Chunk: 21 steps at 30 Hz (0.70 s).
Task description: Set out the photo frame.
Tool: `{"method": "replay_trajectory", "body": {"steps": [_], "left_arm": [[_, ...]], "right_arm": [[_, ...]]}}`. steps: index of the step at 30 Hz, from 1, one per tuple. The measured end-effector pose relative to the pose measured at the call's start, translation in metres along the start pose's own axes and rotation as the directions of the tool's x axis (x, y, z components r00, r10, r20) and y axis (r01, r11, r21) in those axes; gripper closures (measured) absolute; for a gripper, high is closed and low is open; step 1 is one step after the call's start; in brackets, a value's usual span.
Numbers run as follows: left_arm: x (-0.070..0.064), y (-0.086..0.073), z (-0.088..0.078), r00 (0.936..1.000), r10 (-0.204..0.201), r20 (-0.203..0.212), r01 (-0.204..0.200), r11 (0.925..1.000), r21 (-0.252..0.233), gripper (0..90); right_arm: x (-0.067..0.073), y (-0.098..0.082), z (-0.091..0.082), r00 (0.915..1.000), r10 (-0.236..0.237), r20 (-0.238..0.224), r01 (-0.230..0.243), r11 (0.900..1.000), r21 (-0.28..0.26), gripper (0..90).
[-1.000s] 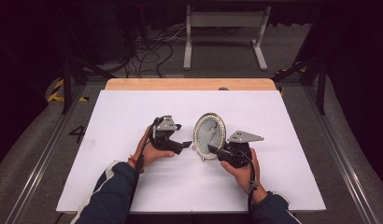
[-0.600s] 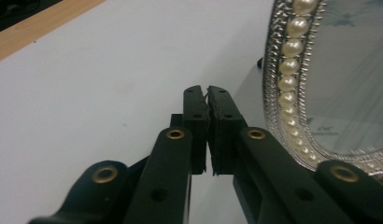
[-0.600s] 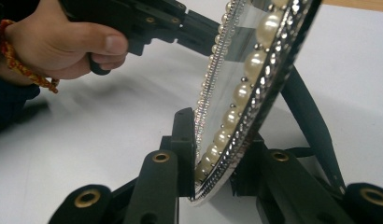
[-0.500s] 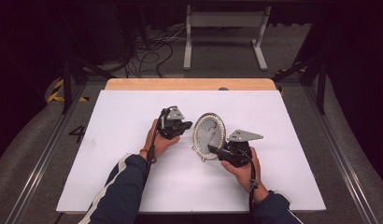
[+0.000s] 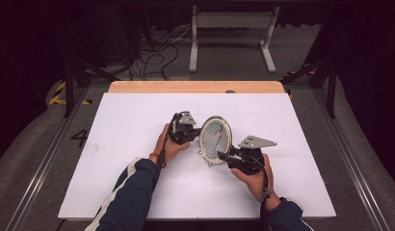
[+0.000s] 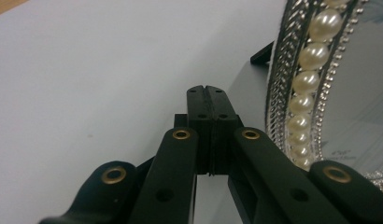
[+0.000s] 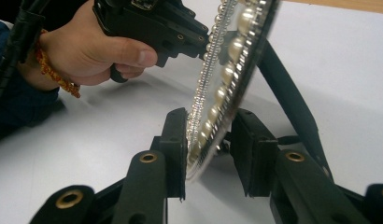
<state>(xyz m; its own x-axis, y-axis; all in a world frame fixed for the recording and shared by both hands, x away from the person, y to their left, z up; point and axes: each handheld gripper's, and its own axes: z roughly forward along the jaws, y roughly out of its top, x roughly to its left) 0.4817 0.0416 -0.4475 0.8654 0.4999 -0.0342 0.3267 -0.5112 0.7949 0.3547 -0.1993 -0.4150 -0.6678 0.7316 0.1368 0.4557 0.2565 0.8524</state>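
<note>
Centrally on the white counter (image 5: 113, 159) stands an oval pearl-rimmed frame (image 5: 215, 139). The right gripper (image 7: 208, 144) has fingers astride its lower edge, just opening; the left gripper (image 6: 209, 100) is closed, empty. The right gripper view reveals its rear strut (image 7: 287, 100).

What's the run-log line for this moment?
left gripper: jaws shut, empty, beside frame edge | right gripper: jaws just opening, around oval pearl frame rim | frame: upright on white table
</note>
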Motion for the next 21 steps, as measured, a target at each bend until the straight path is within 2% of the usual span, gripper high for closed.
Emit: {"method": "replay_trajectory", "body": {"steps": [2, 3, 7, 10, 13, 21], "left_arm": [[-0.0006, 0.0011, 0.0019, 0.9999, -0.006, 0.013, 0.006, 1.0, -0.003, 90.0], [-0.002, 0.0025, 0.0031, 0.9994, -0.005, 0.034, 0.005, 0.9999, -0.011, 90.0], [-0.0021, 0.0032, 0.0028, 0.9988, -0.004, 0.048, 0.005, 0.9998, -0.02, 90.0], [0.0009, 0.0011, 0.0006, 0.9974, 0.001, 0.072, 0.0, 0.9999, -0.015, 90.0], [0.0031, -0.001, -0.0012, 0.9943, -0.011, 0.106, 0.014, 0.9996, -0.025, 90.0], [0.0043, -0.0056, -0.0059, 0.9912, 0.007, 0.132, -0.002, 0.9993, -0.037, 90.0]], "right_arm": [[0.0007, -0.0017, -0.0047, 1.0, 0.0, 0.005, 0.0, 1.0, -0.016, 74.5], [0.0013, -0.0021, -0.006, 1.0, -0.001, 0.004, 0.001, 1.0, -0.018, 75.2], [0.0006, -0.003, -0.0087, 1.0, -0.005, -0.001, 0.005, 1.0, -0.013, 75.8], [-0.0005, -0.002, -0.0083, 0.9999, -0.003, -0.011, 0.003, 1.0, -0.009, 75.9], [-0.0018, -0.0007, -0.0085, 0.9998, -0.005, -0.019, 0.005, 1.0, 0.001, 75.9], [-0.0068, 0.0004, -0.01, 0.9997, -0.005, -0.026, 0.005, 1.0, 0.008, 75.8]]}}
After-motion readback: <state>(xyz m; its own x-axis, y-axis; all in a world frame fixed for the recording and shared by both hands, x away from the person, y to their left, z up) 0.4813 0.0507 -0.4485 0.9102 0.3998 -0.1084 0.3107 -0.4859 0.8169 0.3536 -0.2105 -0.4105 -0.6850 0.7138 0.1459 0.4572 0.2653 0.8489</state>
